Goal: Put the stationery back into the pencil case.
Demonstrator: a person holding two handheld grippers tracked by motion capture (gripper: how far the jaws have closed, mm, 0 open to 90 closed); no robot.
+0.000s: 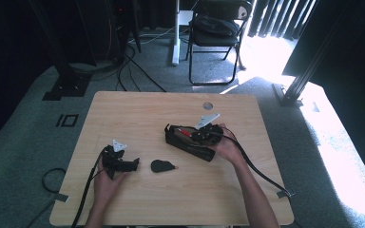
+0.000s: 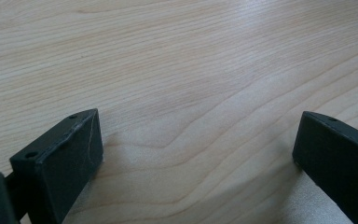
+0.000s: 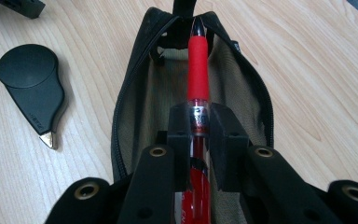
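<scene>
An open black pencil case (image 3: 168,88) lies on the wooden table (image 1: 138,114), right of centre in the high view (image 1: 188,145). My right gripper (image 3: 199,122) is shut on a red pen (image 3: 197,70), which points lengthwise into the case's open mouth, its tip near the far end. In the high view that gripper (image 1: 208,134) sits over the case's right end. My left gripper (image 2: 196,154) rests low over bare wood with its jaws wide apart and nothing between them; in the high view it (image 1: 132,164) lies at the table's left.
A black teardrop-shaped correction-tape dispenser (image 3: 31,88) lies left of the case, between the two grippers in the high view (image 1: 162,166). A folding chair (image 1: 218,33) and cables stand on the carpet beyond the table's far edge.
</scene>
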